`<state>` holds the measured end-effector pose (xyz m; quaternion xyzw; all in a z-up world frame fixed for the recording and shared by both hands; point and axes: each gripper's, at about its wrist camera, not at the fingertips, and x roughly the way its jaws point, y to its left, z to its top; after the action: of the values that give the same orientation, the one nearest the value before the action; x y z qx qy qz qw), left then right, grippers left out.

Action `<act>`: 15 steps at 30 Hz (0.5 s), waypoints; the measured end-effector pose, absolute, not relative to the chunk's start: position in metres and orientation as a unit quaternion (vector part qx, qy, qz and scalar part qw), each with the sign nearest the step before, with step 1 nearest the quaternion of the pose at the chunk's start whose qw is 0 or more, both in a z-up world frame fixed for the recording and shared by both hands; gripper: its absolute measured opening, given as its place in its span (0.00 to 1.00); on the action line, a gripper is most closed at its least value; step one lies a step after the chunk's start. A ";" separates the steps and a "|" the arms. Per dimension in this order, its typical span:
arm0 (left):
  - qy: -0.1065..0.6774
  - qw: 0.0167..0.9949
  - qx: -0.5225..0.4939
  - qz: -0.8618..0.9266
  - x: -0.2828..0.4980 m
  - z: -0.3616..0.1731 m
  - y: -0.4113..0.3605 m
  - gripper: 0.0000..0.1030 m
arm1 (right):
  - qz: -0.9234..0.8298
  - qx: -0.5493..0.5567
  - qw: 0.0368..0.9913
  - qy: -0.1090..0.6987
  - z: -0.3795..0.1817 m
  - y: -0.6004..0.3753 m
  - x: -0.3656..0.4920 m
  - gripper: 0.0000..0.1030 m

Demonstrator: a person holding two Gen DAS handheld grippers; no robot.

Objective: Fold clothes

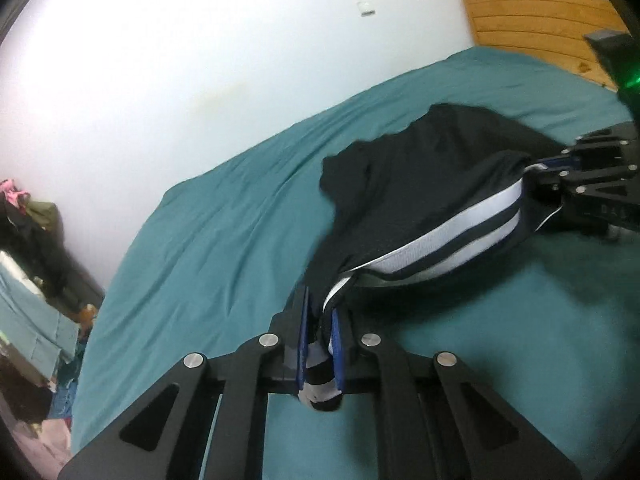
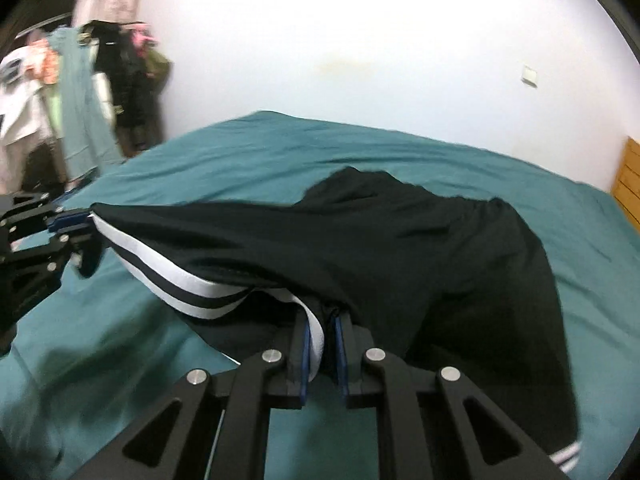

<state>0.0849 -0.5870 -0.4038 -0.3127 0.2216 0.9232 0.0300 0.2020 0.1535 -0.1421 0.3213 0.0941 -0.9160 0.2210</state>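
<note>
The left claw (image 1: 320, 344) is clenched on 1 end of a black garment (image 1: 432, 184) with 2 white stripes (image 1: 460, 224), and striped cloth fills the narrow gap between its blue pads (image 1: 303, 340). The right claw (image 2: 322, 350) is also clenched on this garment, at its other end, with a white stripe pinched between the pads. The striped edge hangs stretched in a shallow curve between the 2 claws, above the bed (image 1: 224, 216) with a teal sheet. The rest of the black cloth trails behind and seems to rest on the sheet.

The risks come mostly from the grip and the pull. Each claw holds only a small bunch of cloth, so a strong pull apart could make the fabric slip out of 1 claw, and that end would drop. If the 2 claws are not kept level, the fold line will probably come out crooked. The trailing part could also drag on the sheet and bunch under the garment, which would leave wrinkles in the fold.
</note>
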 end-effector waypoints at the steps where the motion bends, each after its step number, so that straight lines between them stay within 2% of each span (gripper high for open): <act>1: 0.229 0.034 -0.325 0.917 0.089 -0.412 -0.587 0.09 | -0.905 0.336 0.235 0.116 -0.147 0.152 0.214 0.08; 7: 0.294 0.036 -0.443 0.846 0.108 -0.507 -0.595 0.09 | -0.805 0.460 0.303 0.220 -0.227 0.132 0.242 0.09; 8: 0.296 0.032 -0.449 0.842 0.110 -0.510 -0.594 0.09 | -0.804 0.463 0.300 0.221 -0.224 0.139 0.246 0.15; 9: 0.298 0.028 -0.454 0.839 0.111 -0.512 -0.593 0.09 | -0.804 0.466 0.296 0.221 -0.220 0.146 0.250 0.31; 10: 0.300 0.024 -0.459 0.836 0.112 -0.514 -0.592 0.10 | -0.811 0.459 0.280 0.230 -0.214 0.162 0.256 0.44; 11: 0.304 0.030 -0.460 0.834 0.115 -0.510 -0.580 0.11 | -0.819 0.450 0.262 0.241 -0.207 0.179 0.262 0.62; 12: 0.309 0.038 -0.460 0.832 0.119 -0.504 -0.566 0.18 | -0.827 0.441 0.243 0.251 -0.201 0.195 0.268 0.68; 14: 0.337 0.073 -0.438 0.830 0.128 -0.503 -0.519 0.46 | -0.836 0.423 0.200 0.286 -0.193 0.228 0.281 0.68; 15: 0.345 0.093 -0.425 0.832 0.132 -0.500 -0.492 0.69 | -0.835 0.419 0.175 0.311 -0.196 0.248 0.283 0.68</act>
<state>0.1321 -0.4922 -0.4996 -0.4246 0.3449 0.8319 0.0933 0.2834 0.2477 -0.1958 0.4194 0.3114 -0.8345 0.1753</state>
